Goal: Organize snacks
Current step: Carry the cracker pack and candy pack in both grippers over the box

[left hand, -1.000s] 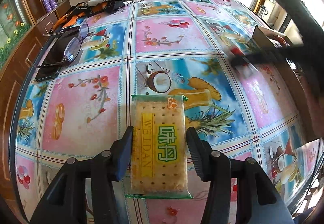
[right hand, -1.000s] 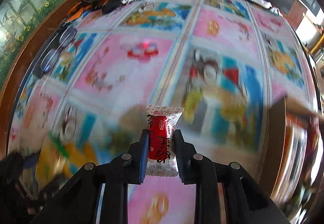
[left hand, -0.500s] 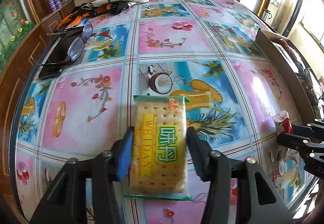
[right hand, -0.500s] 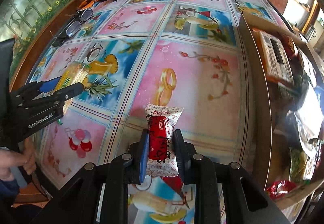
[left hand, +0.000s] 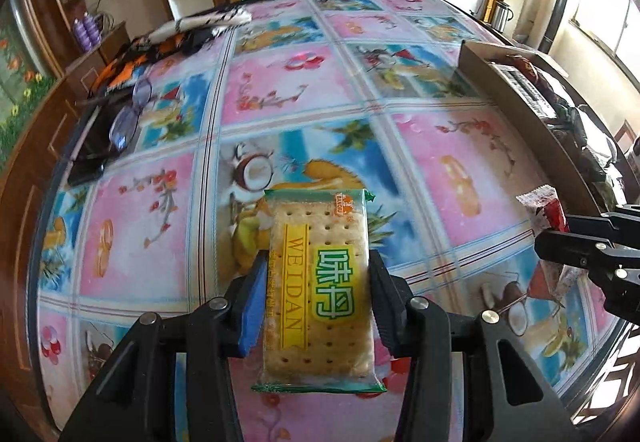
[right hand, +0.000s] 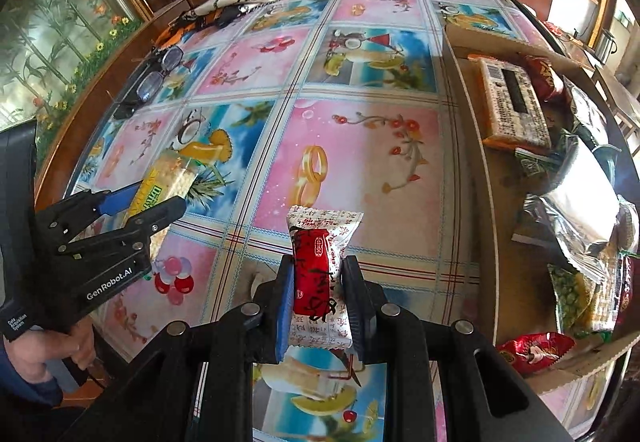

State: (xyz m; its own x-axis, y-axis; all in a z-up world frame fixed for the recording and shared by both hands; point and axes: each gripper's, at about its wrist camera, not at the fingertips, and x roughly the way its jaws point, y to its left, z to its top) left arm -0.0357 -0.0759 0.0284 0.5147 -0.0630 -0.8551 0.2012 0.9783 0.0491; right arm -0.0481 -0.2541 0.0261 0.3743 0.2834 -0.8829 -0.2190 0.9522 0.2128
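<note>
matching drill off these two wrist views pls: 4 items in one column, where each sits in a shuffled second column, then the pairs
Items
1. cracker pack
2. red-and-white candy
3. eyeglasses
4. silver foil bag

Places
A. inside the cardboard box
B. between the fingers of the left gripper
C. lying on the table near its far left edge
D. between the fingers of the right gripper

Pairs: 1-B, 2-D, 3-C, 4-A
</note>
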